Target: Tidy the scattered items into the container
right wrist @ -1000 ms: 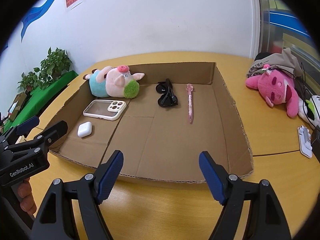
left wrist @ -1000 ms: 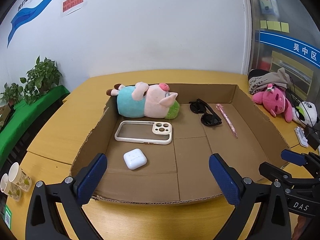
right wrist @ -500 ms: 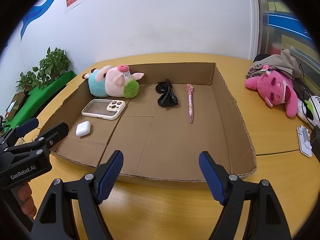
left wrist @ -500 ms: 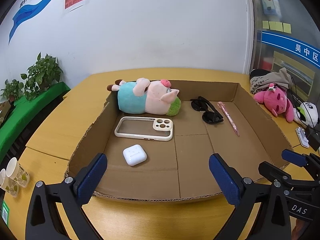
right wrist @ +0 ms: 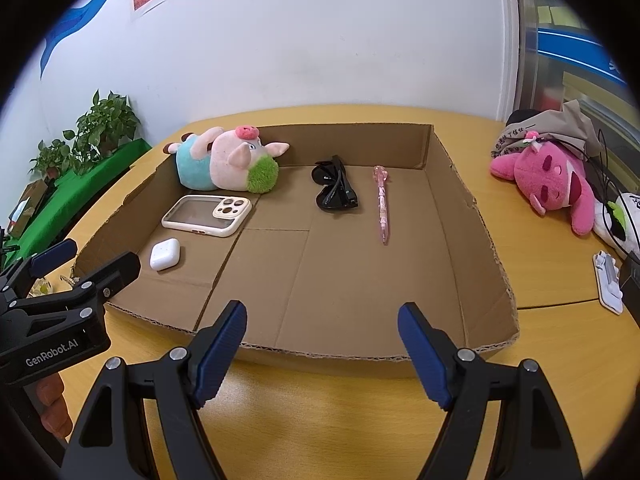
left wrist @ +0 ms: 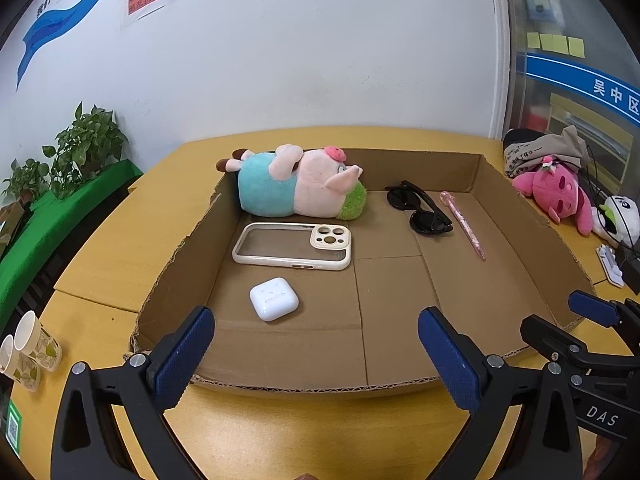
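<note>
A shallow cardboard box (left wrist: pixel 516 216) (right wrist: pixel 464 200) lies on the wooden table. Inside it are a plush pig (left wrist: pixel 296 190) (right wrist: pixel 228 162), a white phone case (left wrist: pixel 292 246) (right wrist: pixel 206 216), a white earbud case (left wrist: pixel 274 298) (right wrist: pixel 165 254), black sunglasses (left wrist: pixel 420 212) (right wrist: pixel 334 190) and a pink pen (left wrist: pixel 464 224) (right wrist: pixel 382 200). My left gripper (left wrist: pixel 316 348) is open and empty, just in front of the box's near edge. My right gripper (right wrist: pixel 322 342) is open and empty, also at the near edge. Each gripper shows in the other's view.
A pink plush toy (left wrist: pixel 560 196) (right wrist: pixel 548 184), a panda plush (left wrist: pixel 618 216) and a grey cloth bag (right wrist: pixel 548 128) lie right of the box. A white clip-like object (right wrist: pixel 608 280) lies at the right. Paper cups (left wrist: pixel 24 348) stand at the left edge. Potted plants (left wrist: pixel 84 144) stand on a green surface.
Both views have shifted slightly, pulling back and up from the box. Nothing in the box has moved; both grippers stay open.
</note>
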